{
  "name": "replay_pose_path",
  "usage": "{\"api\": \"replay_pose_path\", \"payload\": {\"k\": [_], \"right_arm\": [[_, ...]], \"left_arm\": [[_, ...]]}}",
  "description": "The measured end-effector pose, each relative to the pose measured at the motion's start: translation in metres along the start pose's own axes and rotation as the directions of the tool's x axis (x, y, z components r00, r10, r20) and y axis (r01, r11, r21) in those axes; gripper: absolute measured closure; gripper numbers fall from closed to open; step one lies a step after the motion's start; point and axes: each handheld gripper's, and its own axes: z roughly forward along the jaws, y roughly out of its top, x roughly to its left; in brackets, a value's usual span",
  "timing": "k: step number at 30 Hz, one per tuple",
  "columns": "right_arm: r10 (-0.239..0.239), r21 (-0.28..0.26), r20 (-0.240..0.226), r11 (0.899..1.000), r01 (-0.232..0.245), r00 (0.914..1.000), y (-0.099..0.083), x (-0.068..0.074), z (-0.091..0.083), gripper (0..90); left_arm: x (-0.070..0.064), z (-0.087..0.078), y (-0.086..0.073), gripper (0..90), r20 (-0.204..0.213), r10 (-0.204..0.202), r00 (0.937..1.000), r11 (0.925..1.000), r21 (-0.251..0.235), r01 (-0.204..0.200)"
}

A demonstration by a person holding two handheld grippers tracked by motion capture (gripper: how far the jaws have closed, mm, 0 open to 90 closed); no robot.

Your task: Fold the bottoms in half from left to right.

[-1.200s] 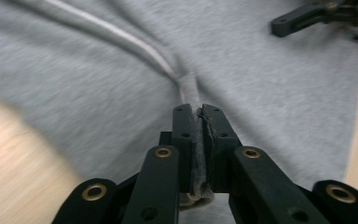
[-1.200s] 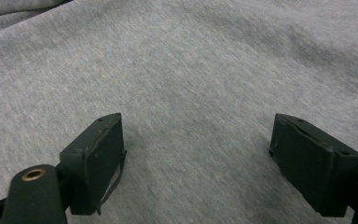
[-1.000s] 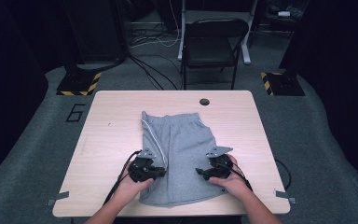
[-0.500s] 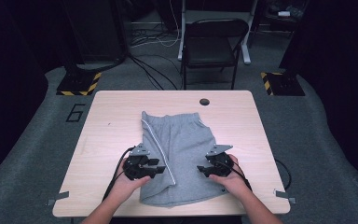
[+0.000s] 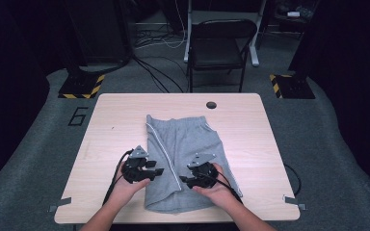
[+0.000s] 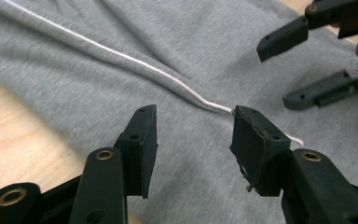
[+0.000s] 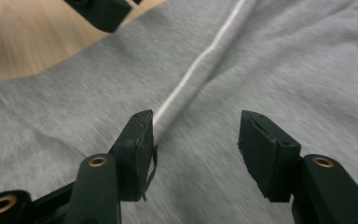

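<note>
Grey shorts (image 5: 188, 144) with a white side stripe (image 5: 161, 149) lie flat on the wooden table (image 5: 111, 130). My left gripper (image 5: 158, 171) hovers open at their left edge, and its own view shows the open jaws (image 6: 193, 140) just above the grey cloth (image 6: 74, 79), with the stripe (image 6: 135, 58) running past the right jaw. My right gripper (image 5: 184, 181) is open over the lower middle of the shorts. Its jaws (image 7: 196, 140) straddle the cloth (image 7: 307, 70) beside the stripe (image 7: 200, 60). Nothing is held between either pair. The two grippers face each other closely.
A round cable hole (image 5: 211, 104) sits near the table's far edge. A black folding chair (image 5: 217, 48) stands behind the table. Bare wood lies to the left and right of the shorts. Cables (image 5: 118, 178) trail from the grippers toward the front edge.
My right gripper has moved left toward the middle of the shorts. The left gripper has shifted slightly left and away. The white stripe now runs diagonally between them.
</note>
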Motion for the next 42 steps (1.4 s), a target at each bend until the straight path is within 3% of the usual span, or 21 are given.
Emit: {"api": "replay_pose_path", "payload": {"k": [4, 8, 17, 18, 22, 26, 27, 29, 30, 33, 36, 39, 40, 42], "right_arm": [[0.012, -0.006, -0.021, 1.000, -0.012, 0.9997, 0.002, 0.007, 0.007, 45.0], [-0.008, -0.004, -0.045, 1.000, 0.008, 0.9990, 0.001, 0.011, 0.014, 45.1], [0.023, 0.016, -0.070, 1.000, -0.022, 0.9973, -0.005, 0.015, 0.025, 49.1], [0.020, 0.020, -0.071, 1.000, -0.018, 0.9973, -0.007, 0.016, 0.026, 50.1], [-0.008, 0.028, -0.065, 1.000, 0.010, 0.9978, -0.009, 0.018, 0.029, 54.7], [-0.035, 0.028, -0.060, 0.999, 0.036, 0.9976, -0.010, 0.023, 0.028, 62.0], [-0.035, 0.028, -0.060, 0.999, 0.036, 0.9976, -0.010, 0.023, 0.028, 62.0], [-0.031, 0.031, -0.073, 0.999, 0.034, 0.9968, -0.010, 0.025, 0.028, 66.8], [-0.033, 0.020, -0.079, 0.999, 0.034, 0.9963, -0.012, 0.026, 0.028, 72.1], [-0.032, 0.010, -0.080, 0.999, 0.033, 0.9963, -0.012, 0.028, 0.029, 75.4], [-0.069, 0.009, -0.069, 0.998, 0.070, 0.9952, -0.010, 0.029, 0.028, 82.8], [-0.101, 0.007, -0.054, 0.995, 0.101, 0.9934, -0.009, 0.032, 0.027, 85.0], [-0.137, 0.005, -0.048, 0.990, 0.138, 0.9894, -0.007, 0.034, 0.025, 85.7], [-0.146, 0.000, -0.037, 0.989, 0.146, 0.9886, -0.006, 0.036, 0.023, 85.8]], "left_arm": [[0.005, 0.000, -0.003, 50.0, -0.007, -0.033, 0.9994, 0.9994, -0.002, 0.033], [0.009, -0.001, -0.004, 49.6, -0.012, -0.031, 0.9995, 0.9995, -0.002, 0.031], [0.013, -0.002, -0.005, 49.5, -0.025, -0.040, 0.9989, 0.9992, -0.004, 0.040], [0.012, -0.002, -0.006, 49.5, -0.025, -0.056, 0.9981, 0.9984, -0.004, 0.056], [0.016, -0.001, -0.006, 49.2, -0.042, -0.032, 0.9986, 0.9995, 0.003, 0.032], [0.019, -0.001, -0.006, 47.9, -0.052, -0.034, 0.9980, 0.9992, 0.017, 0.035], [0.019, -0.001, -0.007, 47.9, -0.056, -0.054, 0.9970, 0.9985, 0.009, 0.054], [0.024, -0.001, -0.006, 47.3, -0.072, -0.046, 0.9964, 0.9989, -0.010, 0.045], [0.026, -0.001, -0.005, 46.4, -0.072, -0.078, 0.9944, 0.9968, -0.026, 0.076], [0.036, -0.002, -0.002, 45.6, -0.075, -0.123, 0.9896, 0.9918, -0.045, 0.119], [0.047, 0.002, 0.008, 45.4, -0.103, -0.135, 0.9855, 0.9902, -0.051, 0.130], [0.052, 0.006, 0.013, 45.3, -0.118, -0.139, 0.9833, 0.9899, -0.045, 0.134], [0.055, 0.011, 0.018, 45.3, -0.135, -0.137, 0.9813, 0.9901, -0.048, 0.132], [0.057, 0.014, 0.020, 45.3, -0.140, -0.144, 0.9796, 0.9891, -0.053, 0.138]]}}
